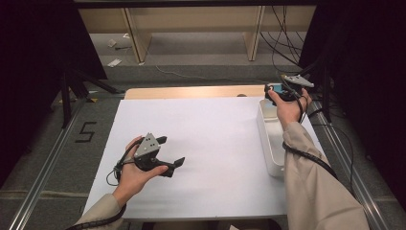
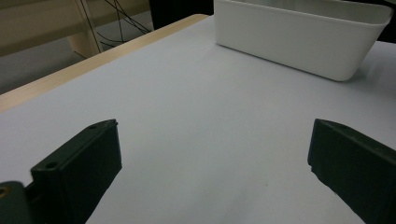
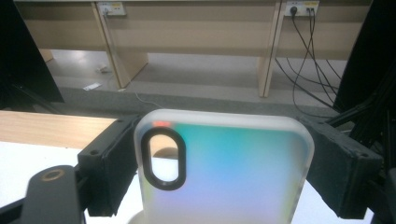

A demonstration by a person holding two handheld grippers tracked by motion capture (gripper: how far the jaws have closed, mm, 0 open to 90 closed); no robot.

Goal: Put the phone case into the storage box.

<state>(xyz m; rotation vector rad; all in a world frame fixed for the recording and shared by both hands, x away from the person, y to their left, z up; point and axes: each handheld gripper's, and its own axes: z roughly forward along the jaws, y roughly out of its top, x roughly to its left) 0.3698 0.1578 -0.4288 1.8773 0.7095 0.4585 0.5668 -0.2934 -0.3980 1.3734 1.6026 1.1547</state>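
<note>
While the right gripper (image 1: pixel 276 91) sits at the far right corner of the tabletop (image 1: pixel 210 143), above the far end of the white bin (image 1: pixel 268 139), its jaws are clamped on a phone case (image 3: pixel 224 168). High view gives only a small teal patch there; right gripper view gives the detail: translucent frosted case, teal-to-pale gradient, black oval camera cutout near its upper left, small red mark above it, one black jaw pressed against each long side. Whether the case touches the bin, can't tell.

Left gripper (image 1: pixel 168 152) is over the near left part of the tabletop, jaws spread wide, nothing between them. Left gripper view confirms: both jaws far apart over bare white surface, bin (image 2: pixel 303 37) ahead near the far edge, wood edge strip (image 2: pixel 93 60) visible beyond the white sheet.

Readable writing: a "5" mark (image 1: pixel 85 132) on the floor left of the tabletop, high view. Wall sockets (image 3: pixel 299 7) with plugged cables in right gripper view; labels too small to read. No brand visible on the case.
</note>
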